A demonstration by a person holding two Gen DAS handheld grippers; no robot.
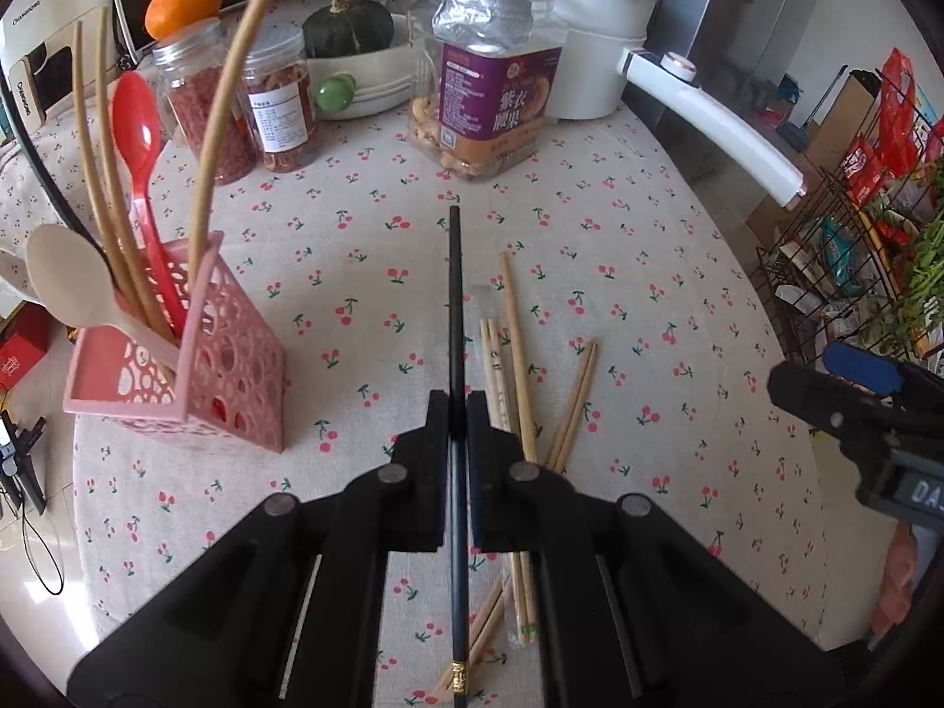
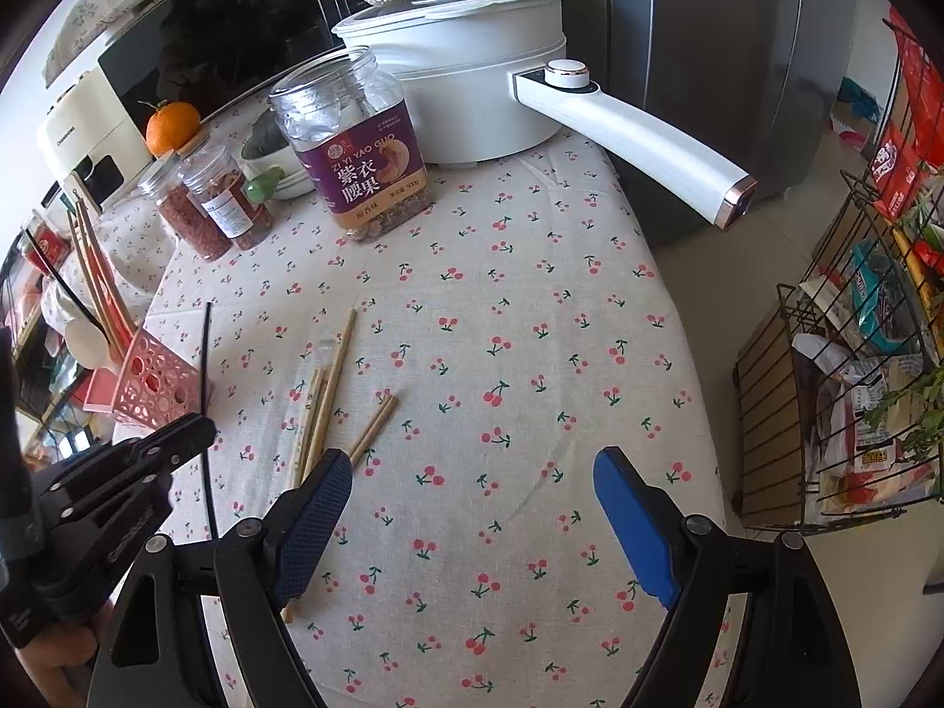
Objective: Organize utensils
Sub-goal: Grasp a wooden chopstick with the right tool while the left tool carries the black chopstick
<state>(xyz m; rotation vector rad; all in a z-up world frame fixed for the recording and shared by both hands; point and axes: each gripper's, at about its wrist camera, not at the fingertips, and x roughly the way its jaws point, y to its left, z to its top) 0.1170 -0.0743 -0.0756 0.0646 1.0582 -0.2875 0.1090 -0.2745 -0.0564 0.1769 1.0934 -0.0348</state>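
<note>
Black chopstick (image 1: 455, 318) between closed left jaws

You're clearly in somebody's home kitchen here. There's a cherry-print tablecloth (image 2: 507, 318), and on it a white electric pot (image 2: 472, 76). Left of the pot you've got a cashew jar (image 2: 360, 147), then a microwave (image 2: 194, 41) behind, and a wire rack (image 2: 855, 389) of groceries off to the pot's right.

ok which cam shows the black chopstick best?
Left wrist. The black chopstick runs up the centre of the frame, clamped in the left gripper, visible from its gold-banded end to its tip. The right wrist view shows it only as a thin dark line near the pink holder, partly hidden by the left gripper.
</note>
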